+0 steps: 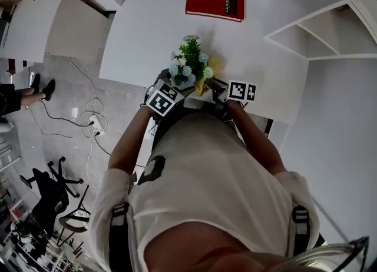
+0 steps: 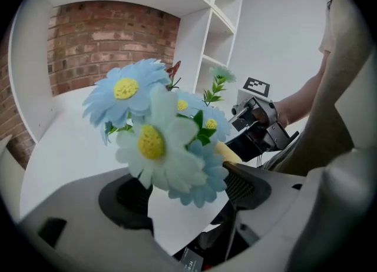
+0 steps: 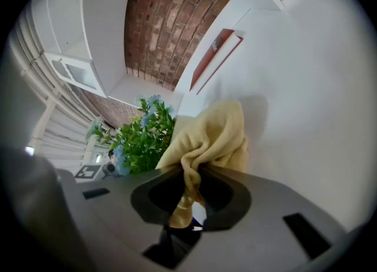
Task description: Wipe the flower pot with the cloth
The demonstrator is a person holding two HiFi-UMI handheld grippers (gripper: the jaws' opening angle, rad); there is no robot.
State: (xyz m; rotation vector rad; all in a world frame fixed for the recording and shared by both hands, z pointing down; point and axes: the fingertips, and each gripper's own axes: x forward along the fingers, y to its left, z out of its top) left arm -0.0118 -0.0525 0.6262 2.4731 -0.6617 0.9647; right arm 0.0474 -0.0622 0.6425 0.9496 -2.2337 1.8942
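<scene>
1. Right gripper (image 3: pixel 188 189), seen in its own view: both jaws are pinched together on a bunched pale yellow cloth (image 3: pixel 209 138). The cloth's loose folds spill up and forward over the jaw tips.
2. Left gripper (image 2: pixel 185 191), seen in its own view: the jaws are clamped on the white flower pot (image 2: pixel 177 221), with one dark pad against each side of it. Large pale blue artificial daisies (image 2: pixel 156 147) with yellow centres rise from the pot and fill the middle of the picture.
3. Head view, looking steeply down: the pot stands at the near edge of a white table (image 1: pixel 141 35), about midway along that edge. The pot itself is hidden there under its flowers and green leaves — only the bouquet shows, between the two grippers.
4. In the head view the cloth lies just to the right of the flowers, between them and the right gripper. No view shows whether it touches the pot.
5. A person in a white T-shirt (image 1: pixel 206 176) stands at the near edge of the table, with both forearms reaching in towards the flowers.
6. A red book (image 1: pixel 215 0) lies flat near the far edge of the table, well apart from the pot. White shelves (image 1: pixel 318 35) stand off the table's right edge, and a brick wall (image 2: pixel 112 41) rises beyond the table
</scene>
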